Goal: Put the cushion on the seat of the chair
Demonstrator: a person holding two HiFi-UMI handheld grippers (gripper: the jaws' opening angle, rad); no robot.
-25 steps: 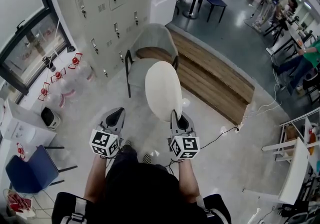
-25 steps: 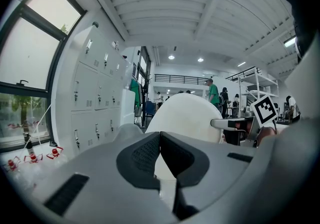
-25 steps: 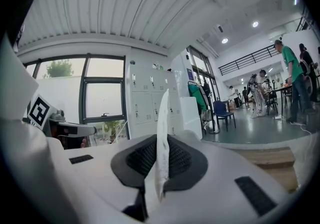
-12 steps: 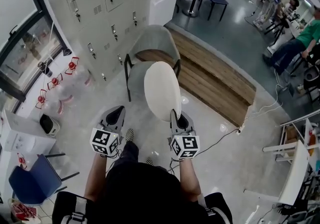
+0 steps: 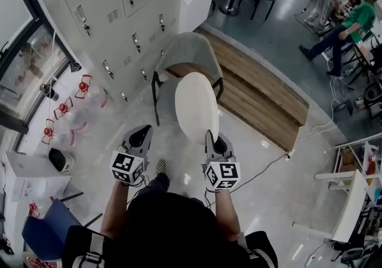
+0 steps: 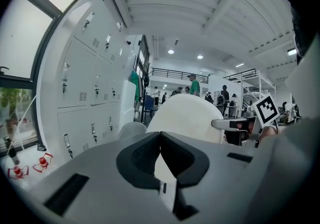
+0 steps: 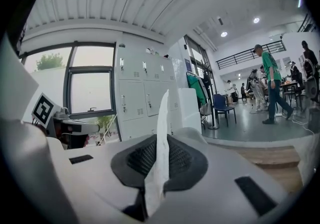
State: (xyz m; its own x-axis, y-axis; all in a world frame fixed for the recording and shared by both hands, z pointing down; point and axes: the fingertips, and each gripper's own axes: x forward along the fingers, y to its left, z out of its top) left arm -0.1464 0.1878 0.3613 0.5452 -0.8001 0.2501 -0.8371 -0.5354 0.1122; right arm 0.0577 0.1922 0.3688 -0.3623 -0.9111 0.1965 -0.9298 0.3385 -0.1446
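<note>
The right claw (image 5: 210,137) is closed on the near edge of the cream oval cushion (image 5: 196,105). The cushion is held upright, straight ahead of this claw, and in the right gripper view its thin edge rises between the two jaws. The left claw (image 5: 143,131) holds nothing, its jaws are together, and the cushion is to its right and apart from it. The grey chair (image 5: 186,52) stands beyond both claws, behind the cushion, which hides a part of its seat, and the white lockers (image 5: 113,4) are ahead and to the left of the left claw.
</note>
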